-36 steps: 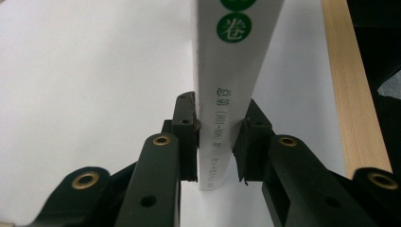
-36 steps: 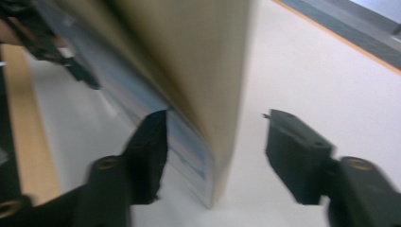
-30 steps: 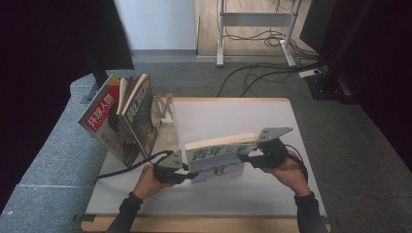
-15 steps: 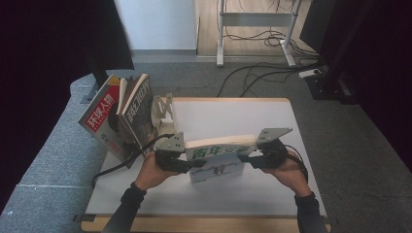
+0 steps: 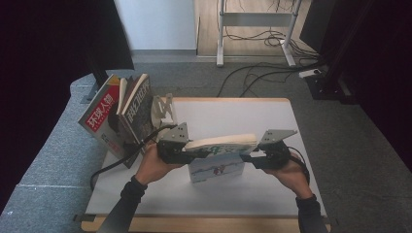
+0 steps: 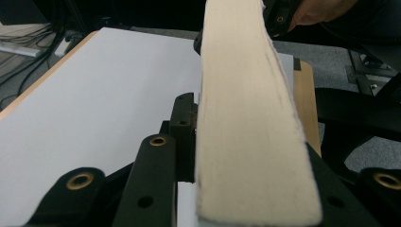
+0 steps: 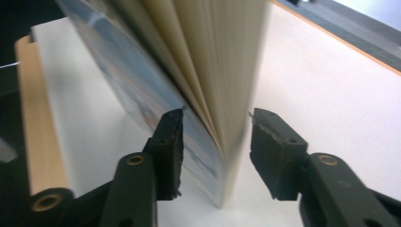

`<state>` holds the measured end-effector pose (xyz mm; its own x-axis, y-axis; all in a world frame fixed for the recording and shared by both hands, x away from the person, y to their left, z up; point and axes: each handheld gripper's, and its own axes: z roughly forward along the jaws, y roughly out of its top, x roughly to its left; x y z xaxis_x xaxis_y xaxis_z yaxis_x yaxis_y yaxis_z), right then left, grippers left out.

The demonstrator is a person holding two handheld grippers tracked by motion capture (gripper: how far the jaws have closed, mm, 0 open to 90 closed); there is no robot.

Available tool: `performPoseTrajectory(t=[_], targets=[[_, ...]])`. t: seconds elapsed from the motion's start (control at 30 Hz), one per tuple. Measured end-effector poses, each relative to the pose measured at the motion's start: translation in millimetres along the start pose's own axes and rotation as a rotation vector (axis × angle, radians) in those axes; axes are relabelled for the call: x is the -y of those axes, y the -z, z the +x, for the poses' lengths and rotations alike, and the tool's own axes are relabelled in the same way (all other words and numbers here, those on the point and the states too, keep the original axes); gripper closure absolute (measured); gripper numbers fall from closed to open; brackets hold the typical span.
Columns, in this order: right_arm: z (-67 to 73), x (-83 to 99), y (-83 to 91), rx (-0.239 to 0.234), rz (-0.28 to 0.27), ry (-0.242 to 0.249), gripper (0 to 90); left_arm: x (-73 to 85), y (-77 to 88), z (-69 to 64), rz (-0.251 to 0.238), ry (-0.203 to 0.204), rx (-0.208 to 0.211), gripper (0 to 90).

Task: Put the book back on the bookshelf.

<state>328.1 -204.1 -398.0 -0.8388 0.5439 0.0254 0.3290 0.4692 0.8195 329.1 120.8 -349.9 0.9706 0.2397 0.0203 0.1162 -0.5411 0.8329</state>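
Note:
A thick book (image 5: 221, 143) stands on edge over the white table (image 5: 233, 114), page edges up and its pale blue cover (image 5: 216, 170) facing me. My left gripper (image 5: 192, 151) grips its left end. In the left gripper view the cream page block (image 6: 250, 118) runs between the jaws of the left gripper (image 6: 246, 142), which have just been closing on it. My right gripper (image 5: 248, 158) holds the right end. In the right gripper view the right gripper (image 7: 215, 118) has its pads against the cover and the fanned pages (image 7: 213, 61).
Several books and magazines (image 5: 121, 114) lean together at the table's left rear, beside a white bookend (image 5: 163, 108). A black cable (image 5: 114, 165) trails off the left gripper. Grey carpet, floor cables and a desk frame (image 5: 257, 29) lie beyond the table.
My left hand has risen with its end of the book, so the book's top edge sits higher and more level. The right hand has stayed where it was.

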Motion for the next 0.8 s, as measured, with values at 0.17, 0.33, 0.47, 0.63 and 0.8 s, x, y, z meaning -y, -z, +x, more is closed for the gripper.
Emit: performPoseTrajectory(t=[0.17, 0.33, 0.47, 0.63, 0.8], targets=[[-9.9, 29.3, 5.1, 0.053, -0.013, -0.079, 47.5, 11.5, -11.6, 0.1, 0.025, -0.008, -0.019, 69.4], [-16.8, 67.0, 6.7, 0.114, -0.007, -0.14, 42.9, 23.2, -13.5, 4.8, -0.035, 0.044, 0.013, 69.3], [-22.8, 95.4, 5.6, 0.188, 0.004, -0.204, 36.5, 26.8, -13.8, 4.1, -0.047, 0.035, -0.003, 71.0], [-25.7, 131.6, -1.9, 0.29, 0.042, -0.265, 29.1, 26.4, -13.6, 5.5, -0.045, 0.031, -0.02, 73.5], [-25.9, 155.7, -8.1, 0.359, 0.075, -0.292, 27.1, 27.2, -13.6, 8.6, -0.054, 0.063, -0.047, 73.9]])
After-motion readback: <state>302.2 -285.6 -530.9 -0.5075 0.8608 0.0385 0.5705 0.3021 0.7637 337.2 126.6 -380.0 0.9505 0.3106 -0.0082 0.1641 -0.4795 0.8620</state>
